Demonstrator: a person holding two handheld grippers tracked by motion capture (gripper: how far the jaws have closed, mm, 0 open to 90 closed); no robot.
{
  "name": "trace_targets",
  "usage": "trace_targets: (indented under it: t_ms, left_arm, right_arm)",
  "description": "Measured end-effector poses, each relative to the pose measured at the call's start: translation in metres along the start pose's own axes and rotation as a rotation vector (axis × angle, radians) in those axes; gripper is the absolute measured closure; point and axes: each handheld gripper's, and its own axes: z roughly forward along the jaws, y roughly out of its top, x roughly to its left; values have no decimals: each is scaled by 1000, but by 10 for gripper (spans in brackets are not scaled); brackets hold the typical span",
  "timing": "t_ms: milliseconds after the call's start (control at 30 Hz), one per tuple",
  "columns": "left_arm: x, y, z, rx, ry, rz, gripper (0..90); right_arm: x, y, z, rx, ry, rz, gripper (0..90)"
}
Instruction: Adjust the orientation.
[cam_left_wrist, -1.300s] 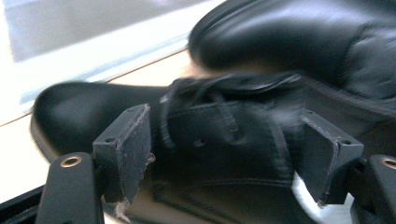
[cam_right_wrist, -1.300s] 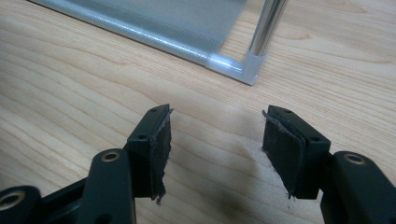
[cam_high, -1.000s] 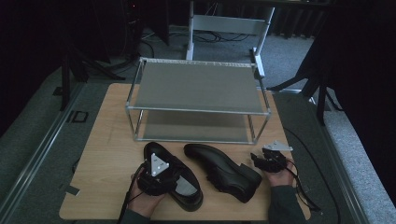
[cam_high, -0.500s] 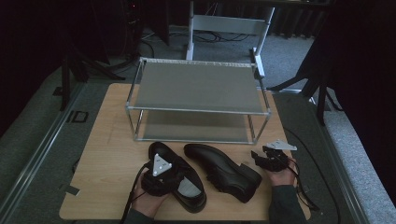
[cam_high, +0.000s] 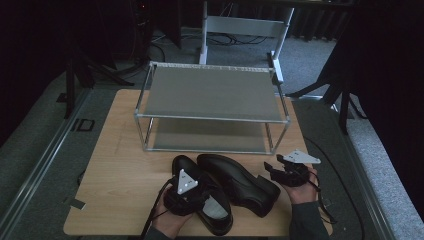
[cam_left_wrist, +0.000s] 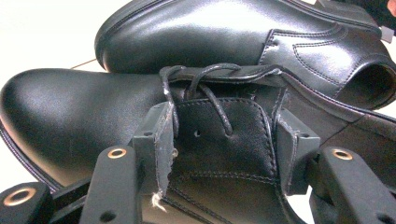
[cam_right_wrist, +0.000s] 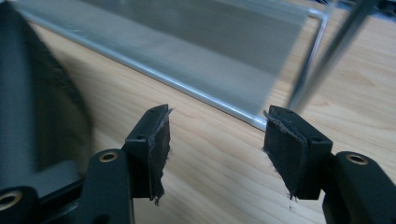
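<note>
Shoes, black leather, one pair, side by side on the table (cam_high: 115, 165) in front of the empty two-tier rack (cam_high: 210, 95); neither is shelved yet. Left shoe (cam_high: 207, 197): toe toward the rack, heel toward the person, long axis slanting slightly. Left gripper (cam_left_wrist: 224, 140): fingers have just been closing and now press the laced tongue from both sides. Right shoe (cam_high: 240, 180): untouched, same heading. Right gripper (cam_right_wrist: 217, 149): fingers apart, empty, beside the rack's lower rail. Remaining: lifting and placing both.
</note>
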Motion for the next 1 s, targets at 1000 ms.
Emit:
trace_targets:
  t_ms: [1000]
  left_arm:
    - [4,-1,0,-14,-26,-21,454]
  right_arm:
    - [45,-3,-25,48,126,-151,454]
